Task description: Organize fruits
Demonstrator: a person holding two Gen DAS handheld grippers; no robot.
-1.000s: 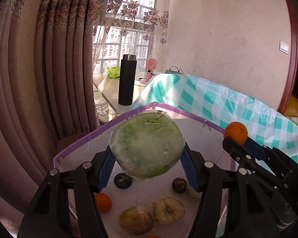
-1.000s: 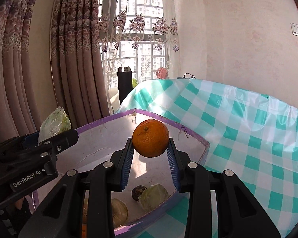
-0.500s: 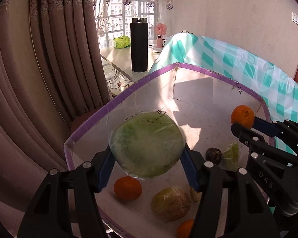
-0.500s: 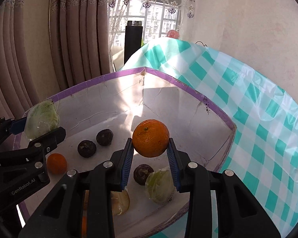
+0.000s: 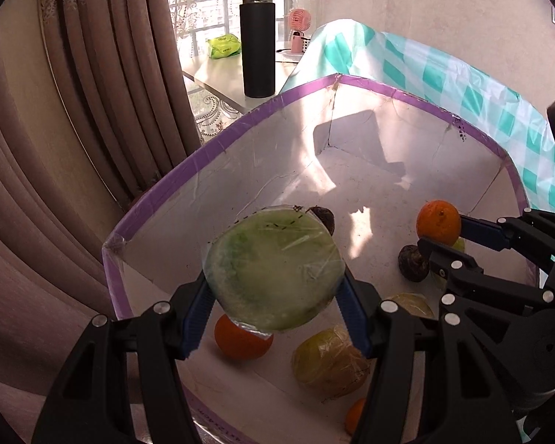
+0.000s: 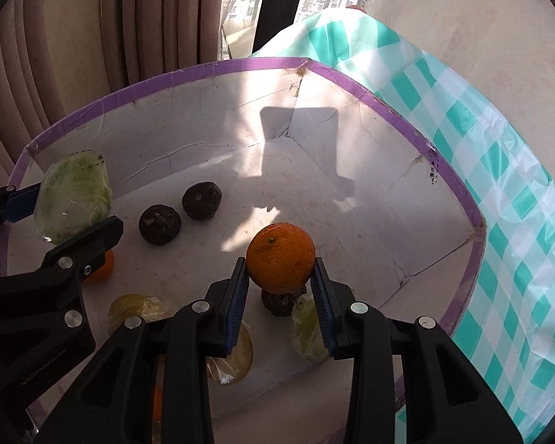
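Now both are dipping lower into the purple-rimmed box (image 6: pixel 370 90): left hand-held gripper (image 5: pixel 275 312) clamping the plastic-wrapped green fruit (image 5: pixel 273 270), right hand-held gripper (image 6: pixel 279 288) pinching the orange (image 6: pixel 280 258), drop-off nearing.

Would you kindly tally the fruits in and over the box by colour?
Orange fruits: 3, one in the right gripper
Dark brown fruits: 3
Wrapped green or yellowish fruits: 4, one in the left gripper
Total: 10
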